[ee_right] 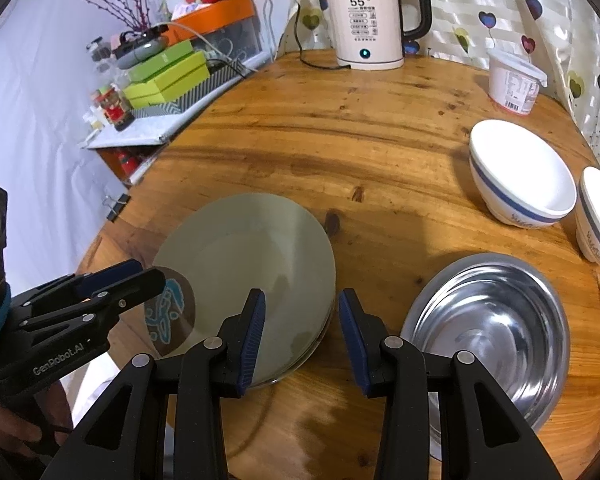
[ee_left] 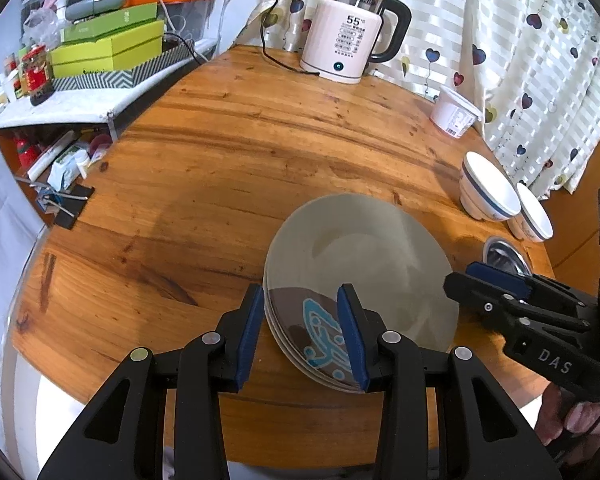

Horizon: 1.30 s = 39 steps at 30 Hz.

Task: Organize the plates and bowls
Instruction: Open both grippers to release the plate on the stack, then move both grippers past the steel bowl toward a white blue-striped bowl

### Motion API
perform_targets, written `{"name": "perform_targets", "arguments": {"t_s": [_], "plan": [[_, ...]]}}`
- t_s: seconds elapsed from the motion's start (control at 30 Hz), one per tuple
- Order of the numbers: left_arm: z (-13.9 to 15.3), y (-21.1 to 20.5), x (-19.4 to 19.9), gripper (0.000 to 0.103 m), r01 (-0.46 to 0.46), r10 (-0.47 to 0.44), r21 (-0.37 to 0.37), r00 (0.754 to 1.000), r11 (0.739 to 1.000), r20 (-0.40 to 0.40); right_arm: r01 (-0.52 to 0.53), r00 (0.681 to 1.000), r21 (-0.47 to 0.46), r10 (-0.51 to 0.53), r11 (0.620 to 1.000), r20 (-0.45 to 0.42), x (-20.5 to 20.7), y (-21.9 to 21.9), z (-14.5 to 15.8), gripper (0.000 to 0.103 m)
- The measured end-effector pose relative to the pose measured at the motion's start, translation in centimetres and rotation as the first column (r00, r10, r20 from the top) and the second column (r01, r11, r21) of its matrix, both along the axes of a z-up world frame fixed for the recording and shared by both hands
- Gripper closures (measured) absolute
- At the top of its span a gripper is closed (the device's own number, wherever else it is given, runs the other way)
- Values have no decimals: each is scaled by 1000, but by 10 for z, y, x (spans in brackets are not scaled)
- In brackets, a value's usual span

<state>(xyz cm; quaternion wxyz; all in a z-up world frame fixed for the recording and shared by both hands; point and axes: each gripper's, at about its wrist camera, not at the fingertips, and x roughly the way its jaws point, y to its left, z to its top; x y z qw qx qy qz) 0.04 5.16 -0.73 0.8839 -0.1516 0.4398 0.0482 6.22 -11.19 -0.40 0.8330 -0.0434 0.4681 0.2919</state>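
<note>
A stack of pale grey plates [ee_left: 360, 248] lies on the round wooden table [ee_left: 220, 160]; it also shows in the right wrist view [ee_right: 244, 248]. A brown sticker with a blue figure [ee_left: 320, 328] marks its near rim. My left gripper [ee_left: 304, 328] is open, its jaws astride that near rim. My right gripper [ee_right: 302, 340] is open and empty, over the table between the plates and a steel bowl [ee_right: 488, 332]. Two white bowls with blue bands [ee_right: 520, 172] [ee_right: 598, 220] stand at the right.
A white electric kettle [ee_right: 368, 16] with its cord stands at the table's far edge. A white plastic tub [ee_right: 514, 82] sits near the curtain. A cluttered side shelf with green boxes [ee_left: 108, 48] borders the table on the left.
</note>
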Motion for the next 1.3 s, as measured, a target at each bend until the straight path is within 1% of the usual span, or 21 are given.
{"name": "perform_targets", "arguments": {"t_s": [0.23, 0.5, 1.3], "plan": [[15, -5, 0, 64, 17, -18, 21, 999, 1000, 33, 2, 1000, 39, -4, 999, 31, -5, -10, 20, 65], [24, -13, 3, 64, 40, -41, 29, 998, 999, 54, 23, 999, 62, -26, 998, 45, -4, -23, 31, 65], [38, -54, 23, 64, 141, -145, 59, 987, 988, 70, 110, 992, 111, -117, 988, 54, 2, -71, 45, 65]]}}
